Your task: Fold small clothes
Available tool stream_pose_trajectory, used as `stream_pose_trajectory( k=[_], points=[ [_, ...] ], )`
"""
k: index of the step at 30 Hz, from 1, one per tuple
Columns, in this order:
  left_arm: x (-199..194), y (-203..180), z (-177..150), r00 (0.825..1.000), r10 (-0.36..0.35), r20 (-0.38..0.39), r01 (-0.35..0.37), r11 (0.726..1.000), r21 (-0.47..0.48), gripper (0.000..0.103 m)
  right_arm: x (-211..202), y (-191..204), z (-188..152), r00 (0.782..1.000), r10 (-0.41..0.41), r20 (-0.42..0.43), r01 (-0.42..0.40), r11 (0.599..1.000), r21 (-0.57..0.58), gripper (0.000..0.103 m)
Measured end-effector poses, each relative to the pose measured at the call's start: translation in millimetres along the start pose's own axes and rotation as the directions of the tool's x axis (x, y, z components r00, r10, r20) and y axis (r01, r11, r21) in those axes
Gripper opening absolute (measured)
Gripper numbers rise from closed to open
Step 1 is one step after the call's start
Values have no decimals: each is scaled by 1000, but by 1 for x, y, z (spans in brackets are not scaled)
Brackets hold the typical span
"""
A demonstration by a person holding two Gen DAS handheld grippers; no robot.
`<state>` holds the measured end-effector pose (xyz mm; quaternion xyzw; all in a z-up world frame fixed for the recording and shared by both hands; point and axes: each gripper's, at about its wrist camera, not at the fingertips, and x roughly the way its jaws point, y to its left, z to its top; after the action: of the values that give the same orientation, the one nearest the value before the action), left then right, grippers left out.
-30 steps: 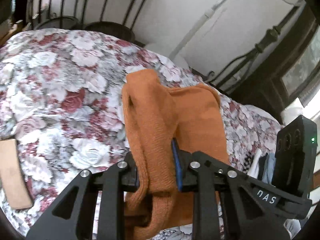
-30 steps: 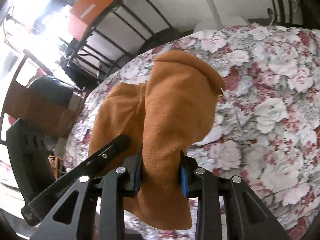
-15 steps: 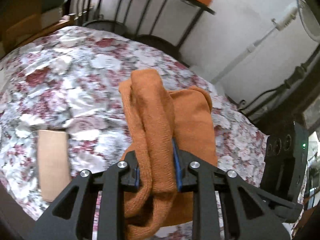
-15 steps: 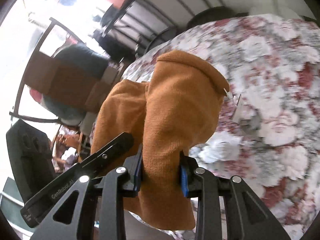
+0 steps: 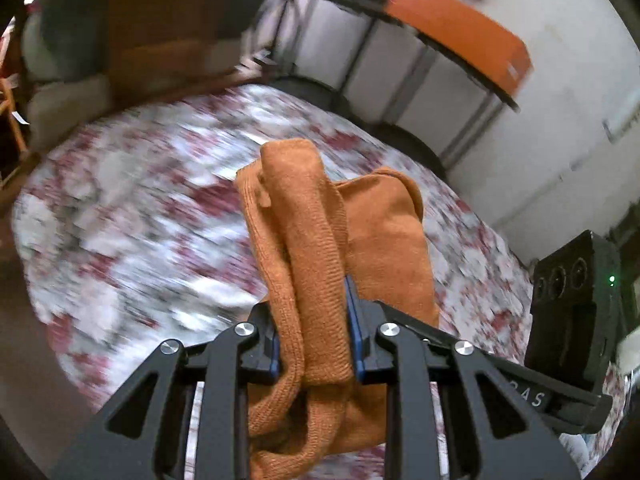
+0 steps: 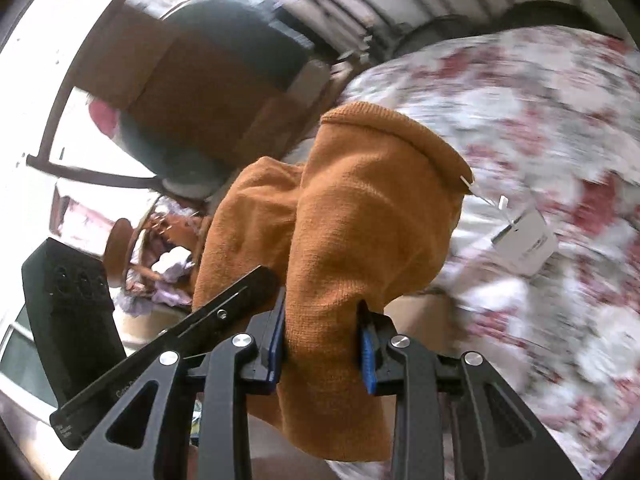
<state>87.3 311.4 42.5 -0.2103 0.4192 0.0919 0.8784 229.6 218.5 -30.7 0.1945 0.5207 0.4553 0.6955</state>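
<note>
An orange knitted garment point(image 5: 316, 248) hangs bunched between both grippers above the floral bedspread point(image 5: 132, 216). My left gripper point(image 5: 316, 344) is shut on one bunched edge of it. My right gripper point(image 6: 324, 344) is shut on another part of the same garment point(image 6: 360, 216), which drapes over and below its fingers. A white price tag point(image 6: 528, 244) dangles from the garment on a thin plastic tie. The right gripper's body point(image 5: 572, 304) shows at the right of the left wrist view, and the left gripper's body point(image 6: 68, 308) at the left of the right wrist view.
The floral bedspread point(image 6: 540, 112) fills the space below. A dark metal rack point(image 5: 404, 52) with an orange box point(image 5: 460, 36) stands against the white wall. A brown and dark chair point(image 6: 208, 80) and a basket with cloth point(image 6: 160, 256) are beyond the bed's edge.
Both grippers have swung sideways with the garment still held, so the background has shifted and blurred. The tan cloth on the bedspread has left the left wrist view. The price tag now shows clearly.
</note>
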Motion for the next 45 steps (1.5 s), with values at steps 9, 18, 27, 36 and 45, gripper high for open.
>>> stream_pose_trajectory(
  k=[9,18,27,36,45],
  points=[
    [-55,100,42,981,163,110,-153,984,-90,24,91,71,16,989,143,-39,-146,986,-86,31],
    [68,198,-17,961,227,-159,-265,922,-281,35,172,-27,1,979,-134,-155,129,991,-43,31],
    [102,181,-41,847,526,-79,-532,837,-126,95,184,-42,-9,959,-223,-176,203,971,-122,46],
    [37,161,-42,831,555,-33,-553,819,-151,95,111,21,-26,948,-318,-29,296,909,-293,57],
    [76,184,-79,811,547,-209,-579,802,-149,99,157,5,-64,836,-543,-84,451,765,-459,77]
  ],
)
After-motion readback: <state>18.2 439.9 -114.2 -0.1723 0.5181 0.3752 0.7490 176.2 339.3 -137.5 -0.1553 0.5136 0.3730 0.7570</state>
